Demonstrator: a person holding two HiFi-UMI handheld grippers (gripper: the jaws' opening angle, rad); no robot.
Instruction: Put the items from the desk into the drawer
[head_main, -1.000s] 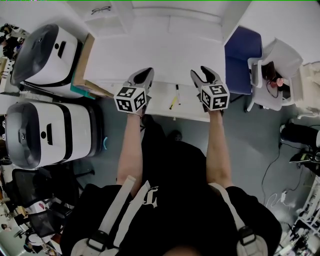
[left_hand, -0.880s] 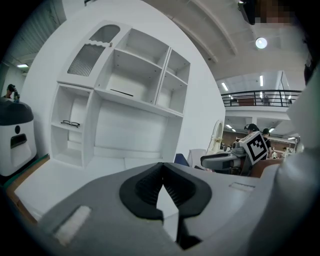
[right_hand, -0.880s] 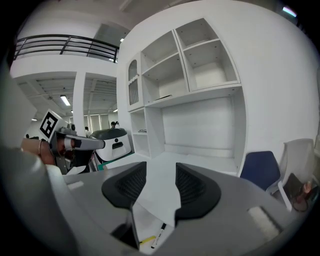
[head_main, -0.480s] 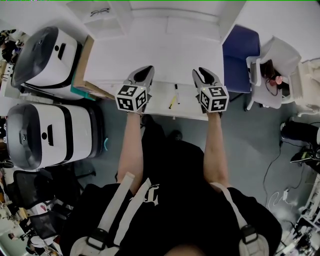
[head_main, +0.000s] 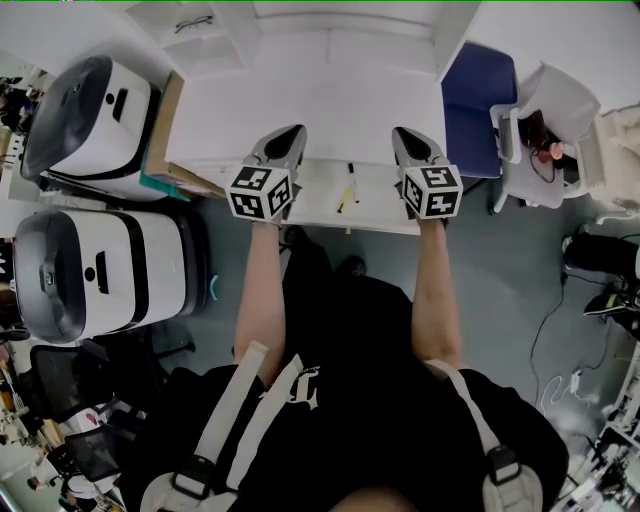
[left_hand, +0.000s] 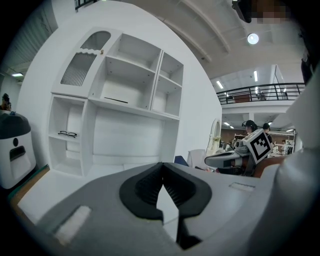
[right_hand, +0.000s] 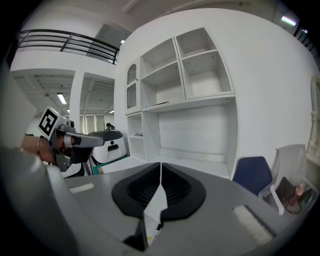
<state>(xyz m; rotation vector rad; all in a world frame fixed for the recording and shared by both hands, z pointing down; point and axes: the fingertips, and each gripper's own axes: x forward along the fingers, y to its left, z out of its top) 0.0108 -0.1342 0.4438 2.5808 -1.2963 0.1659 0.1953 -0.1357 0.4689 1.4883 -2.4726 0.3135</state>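
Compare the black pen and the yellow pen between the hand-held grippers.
The black pen is dark, the yellow pen bright. The black pen points almost straight away from the person; the yellow pen slants. The yellow pen lies nearer the person than the black pen. Both lie flat, unheld.

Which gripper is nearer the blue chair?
Right. The right gripper, jaws just closed empty, is over the desk's end beside the blue chair; the left gripper is farther along the desk, away from it.
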